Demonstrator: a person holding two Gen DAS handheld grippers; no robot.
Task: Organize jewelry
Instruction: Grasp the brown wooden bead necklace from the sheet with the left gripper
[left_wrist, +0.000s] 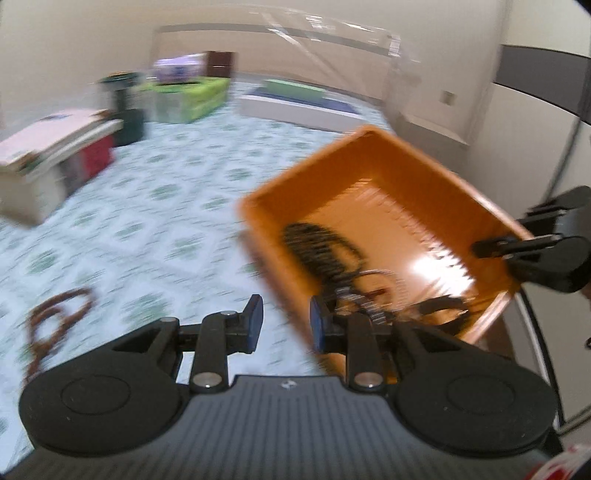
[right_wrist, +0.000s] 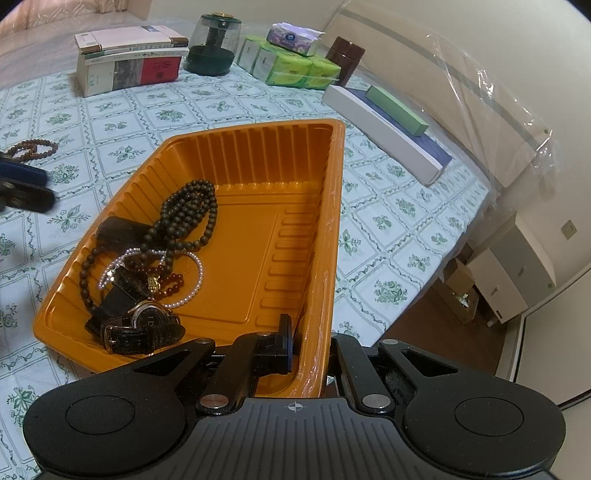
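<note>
An orange plastic tray (right_wrist: 258, 229) holds dark bead necklaces (right_wrist: 188, 214), a pearl bracelet (right_wrist: 192, 280) and a black-strapped watch (right_wrist: 147, 328). My right gripper (right_wrist: 306, 347) is shut on the tray's near right rim, one finger inside and one outside. In the blurred left wrist view the tray (left_wrist: 399, 192) is to the right, with my right gripper (left_wrist: 517, 243) on its far rim. My left gripper (left_wrist: 286, 326) is open and empty beside the tray's left wall. A brown bead bracelet lies on the tablecloth at left (left_wrist: 55, 325), also seen from the right wrist (right_wrist: 31, 147).
On the green-patterned tablecloth (right_wrist: 147, 110) at the back stand stacked books (right_wrist: 129, 59), a dark glass jar (right_wrist: 214, 44), green tissue packs (right_wrist: 288, 62), a brown cylinder (right_wrist: 345, 59) and a long white box with a green box on it (right_wrist: 388, 122). The table edge drops to the floor at right.
</note>
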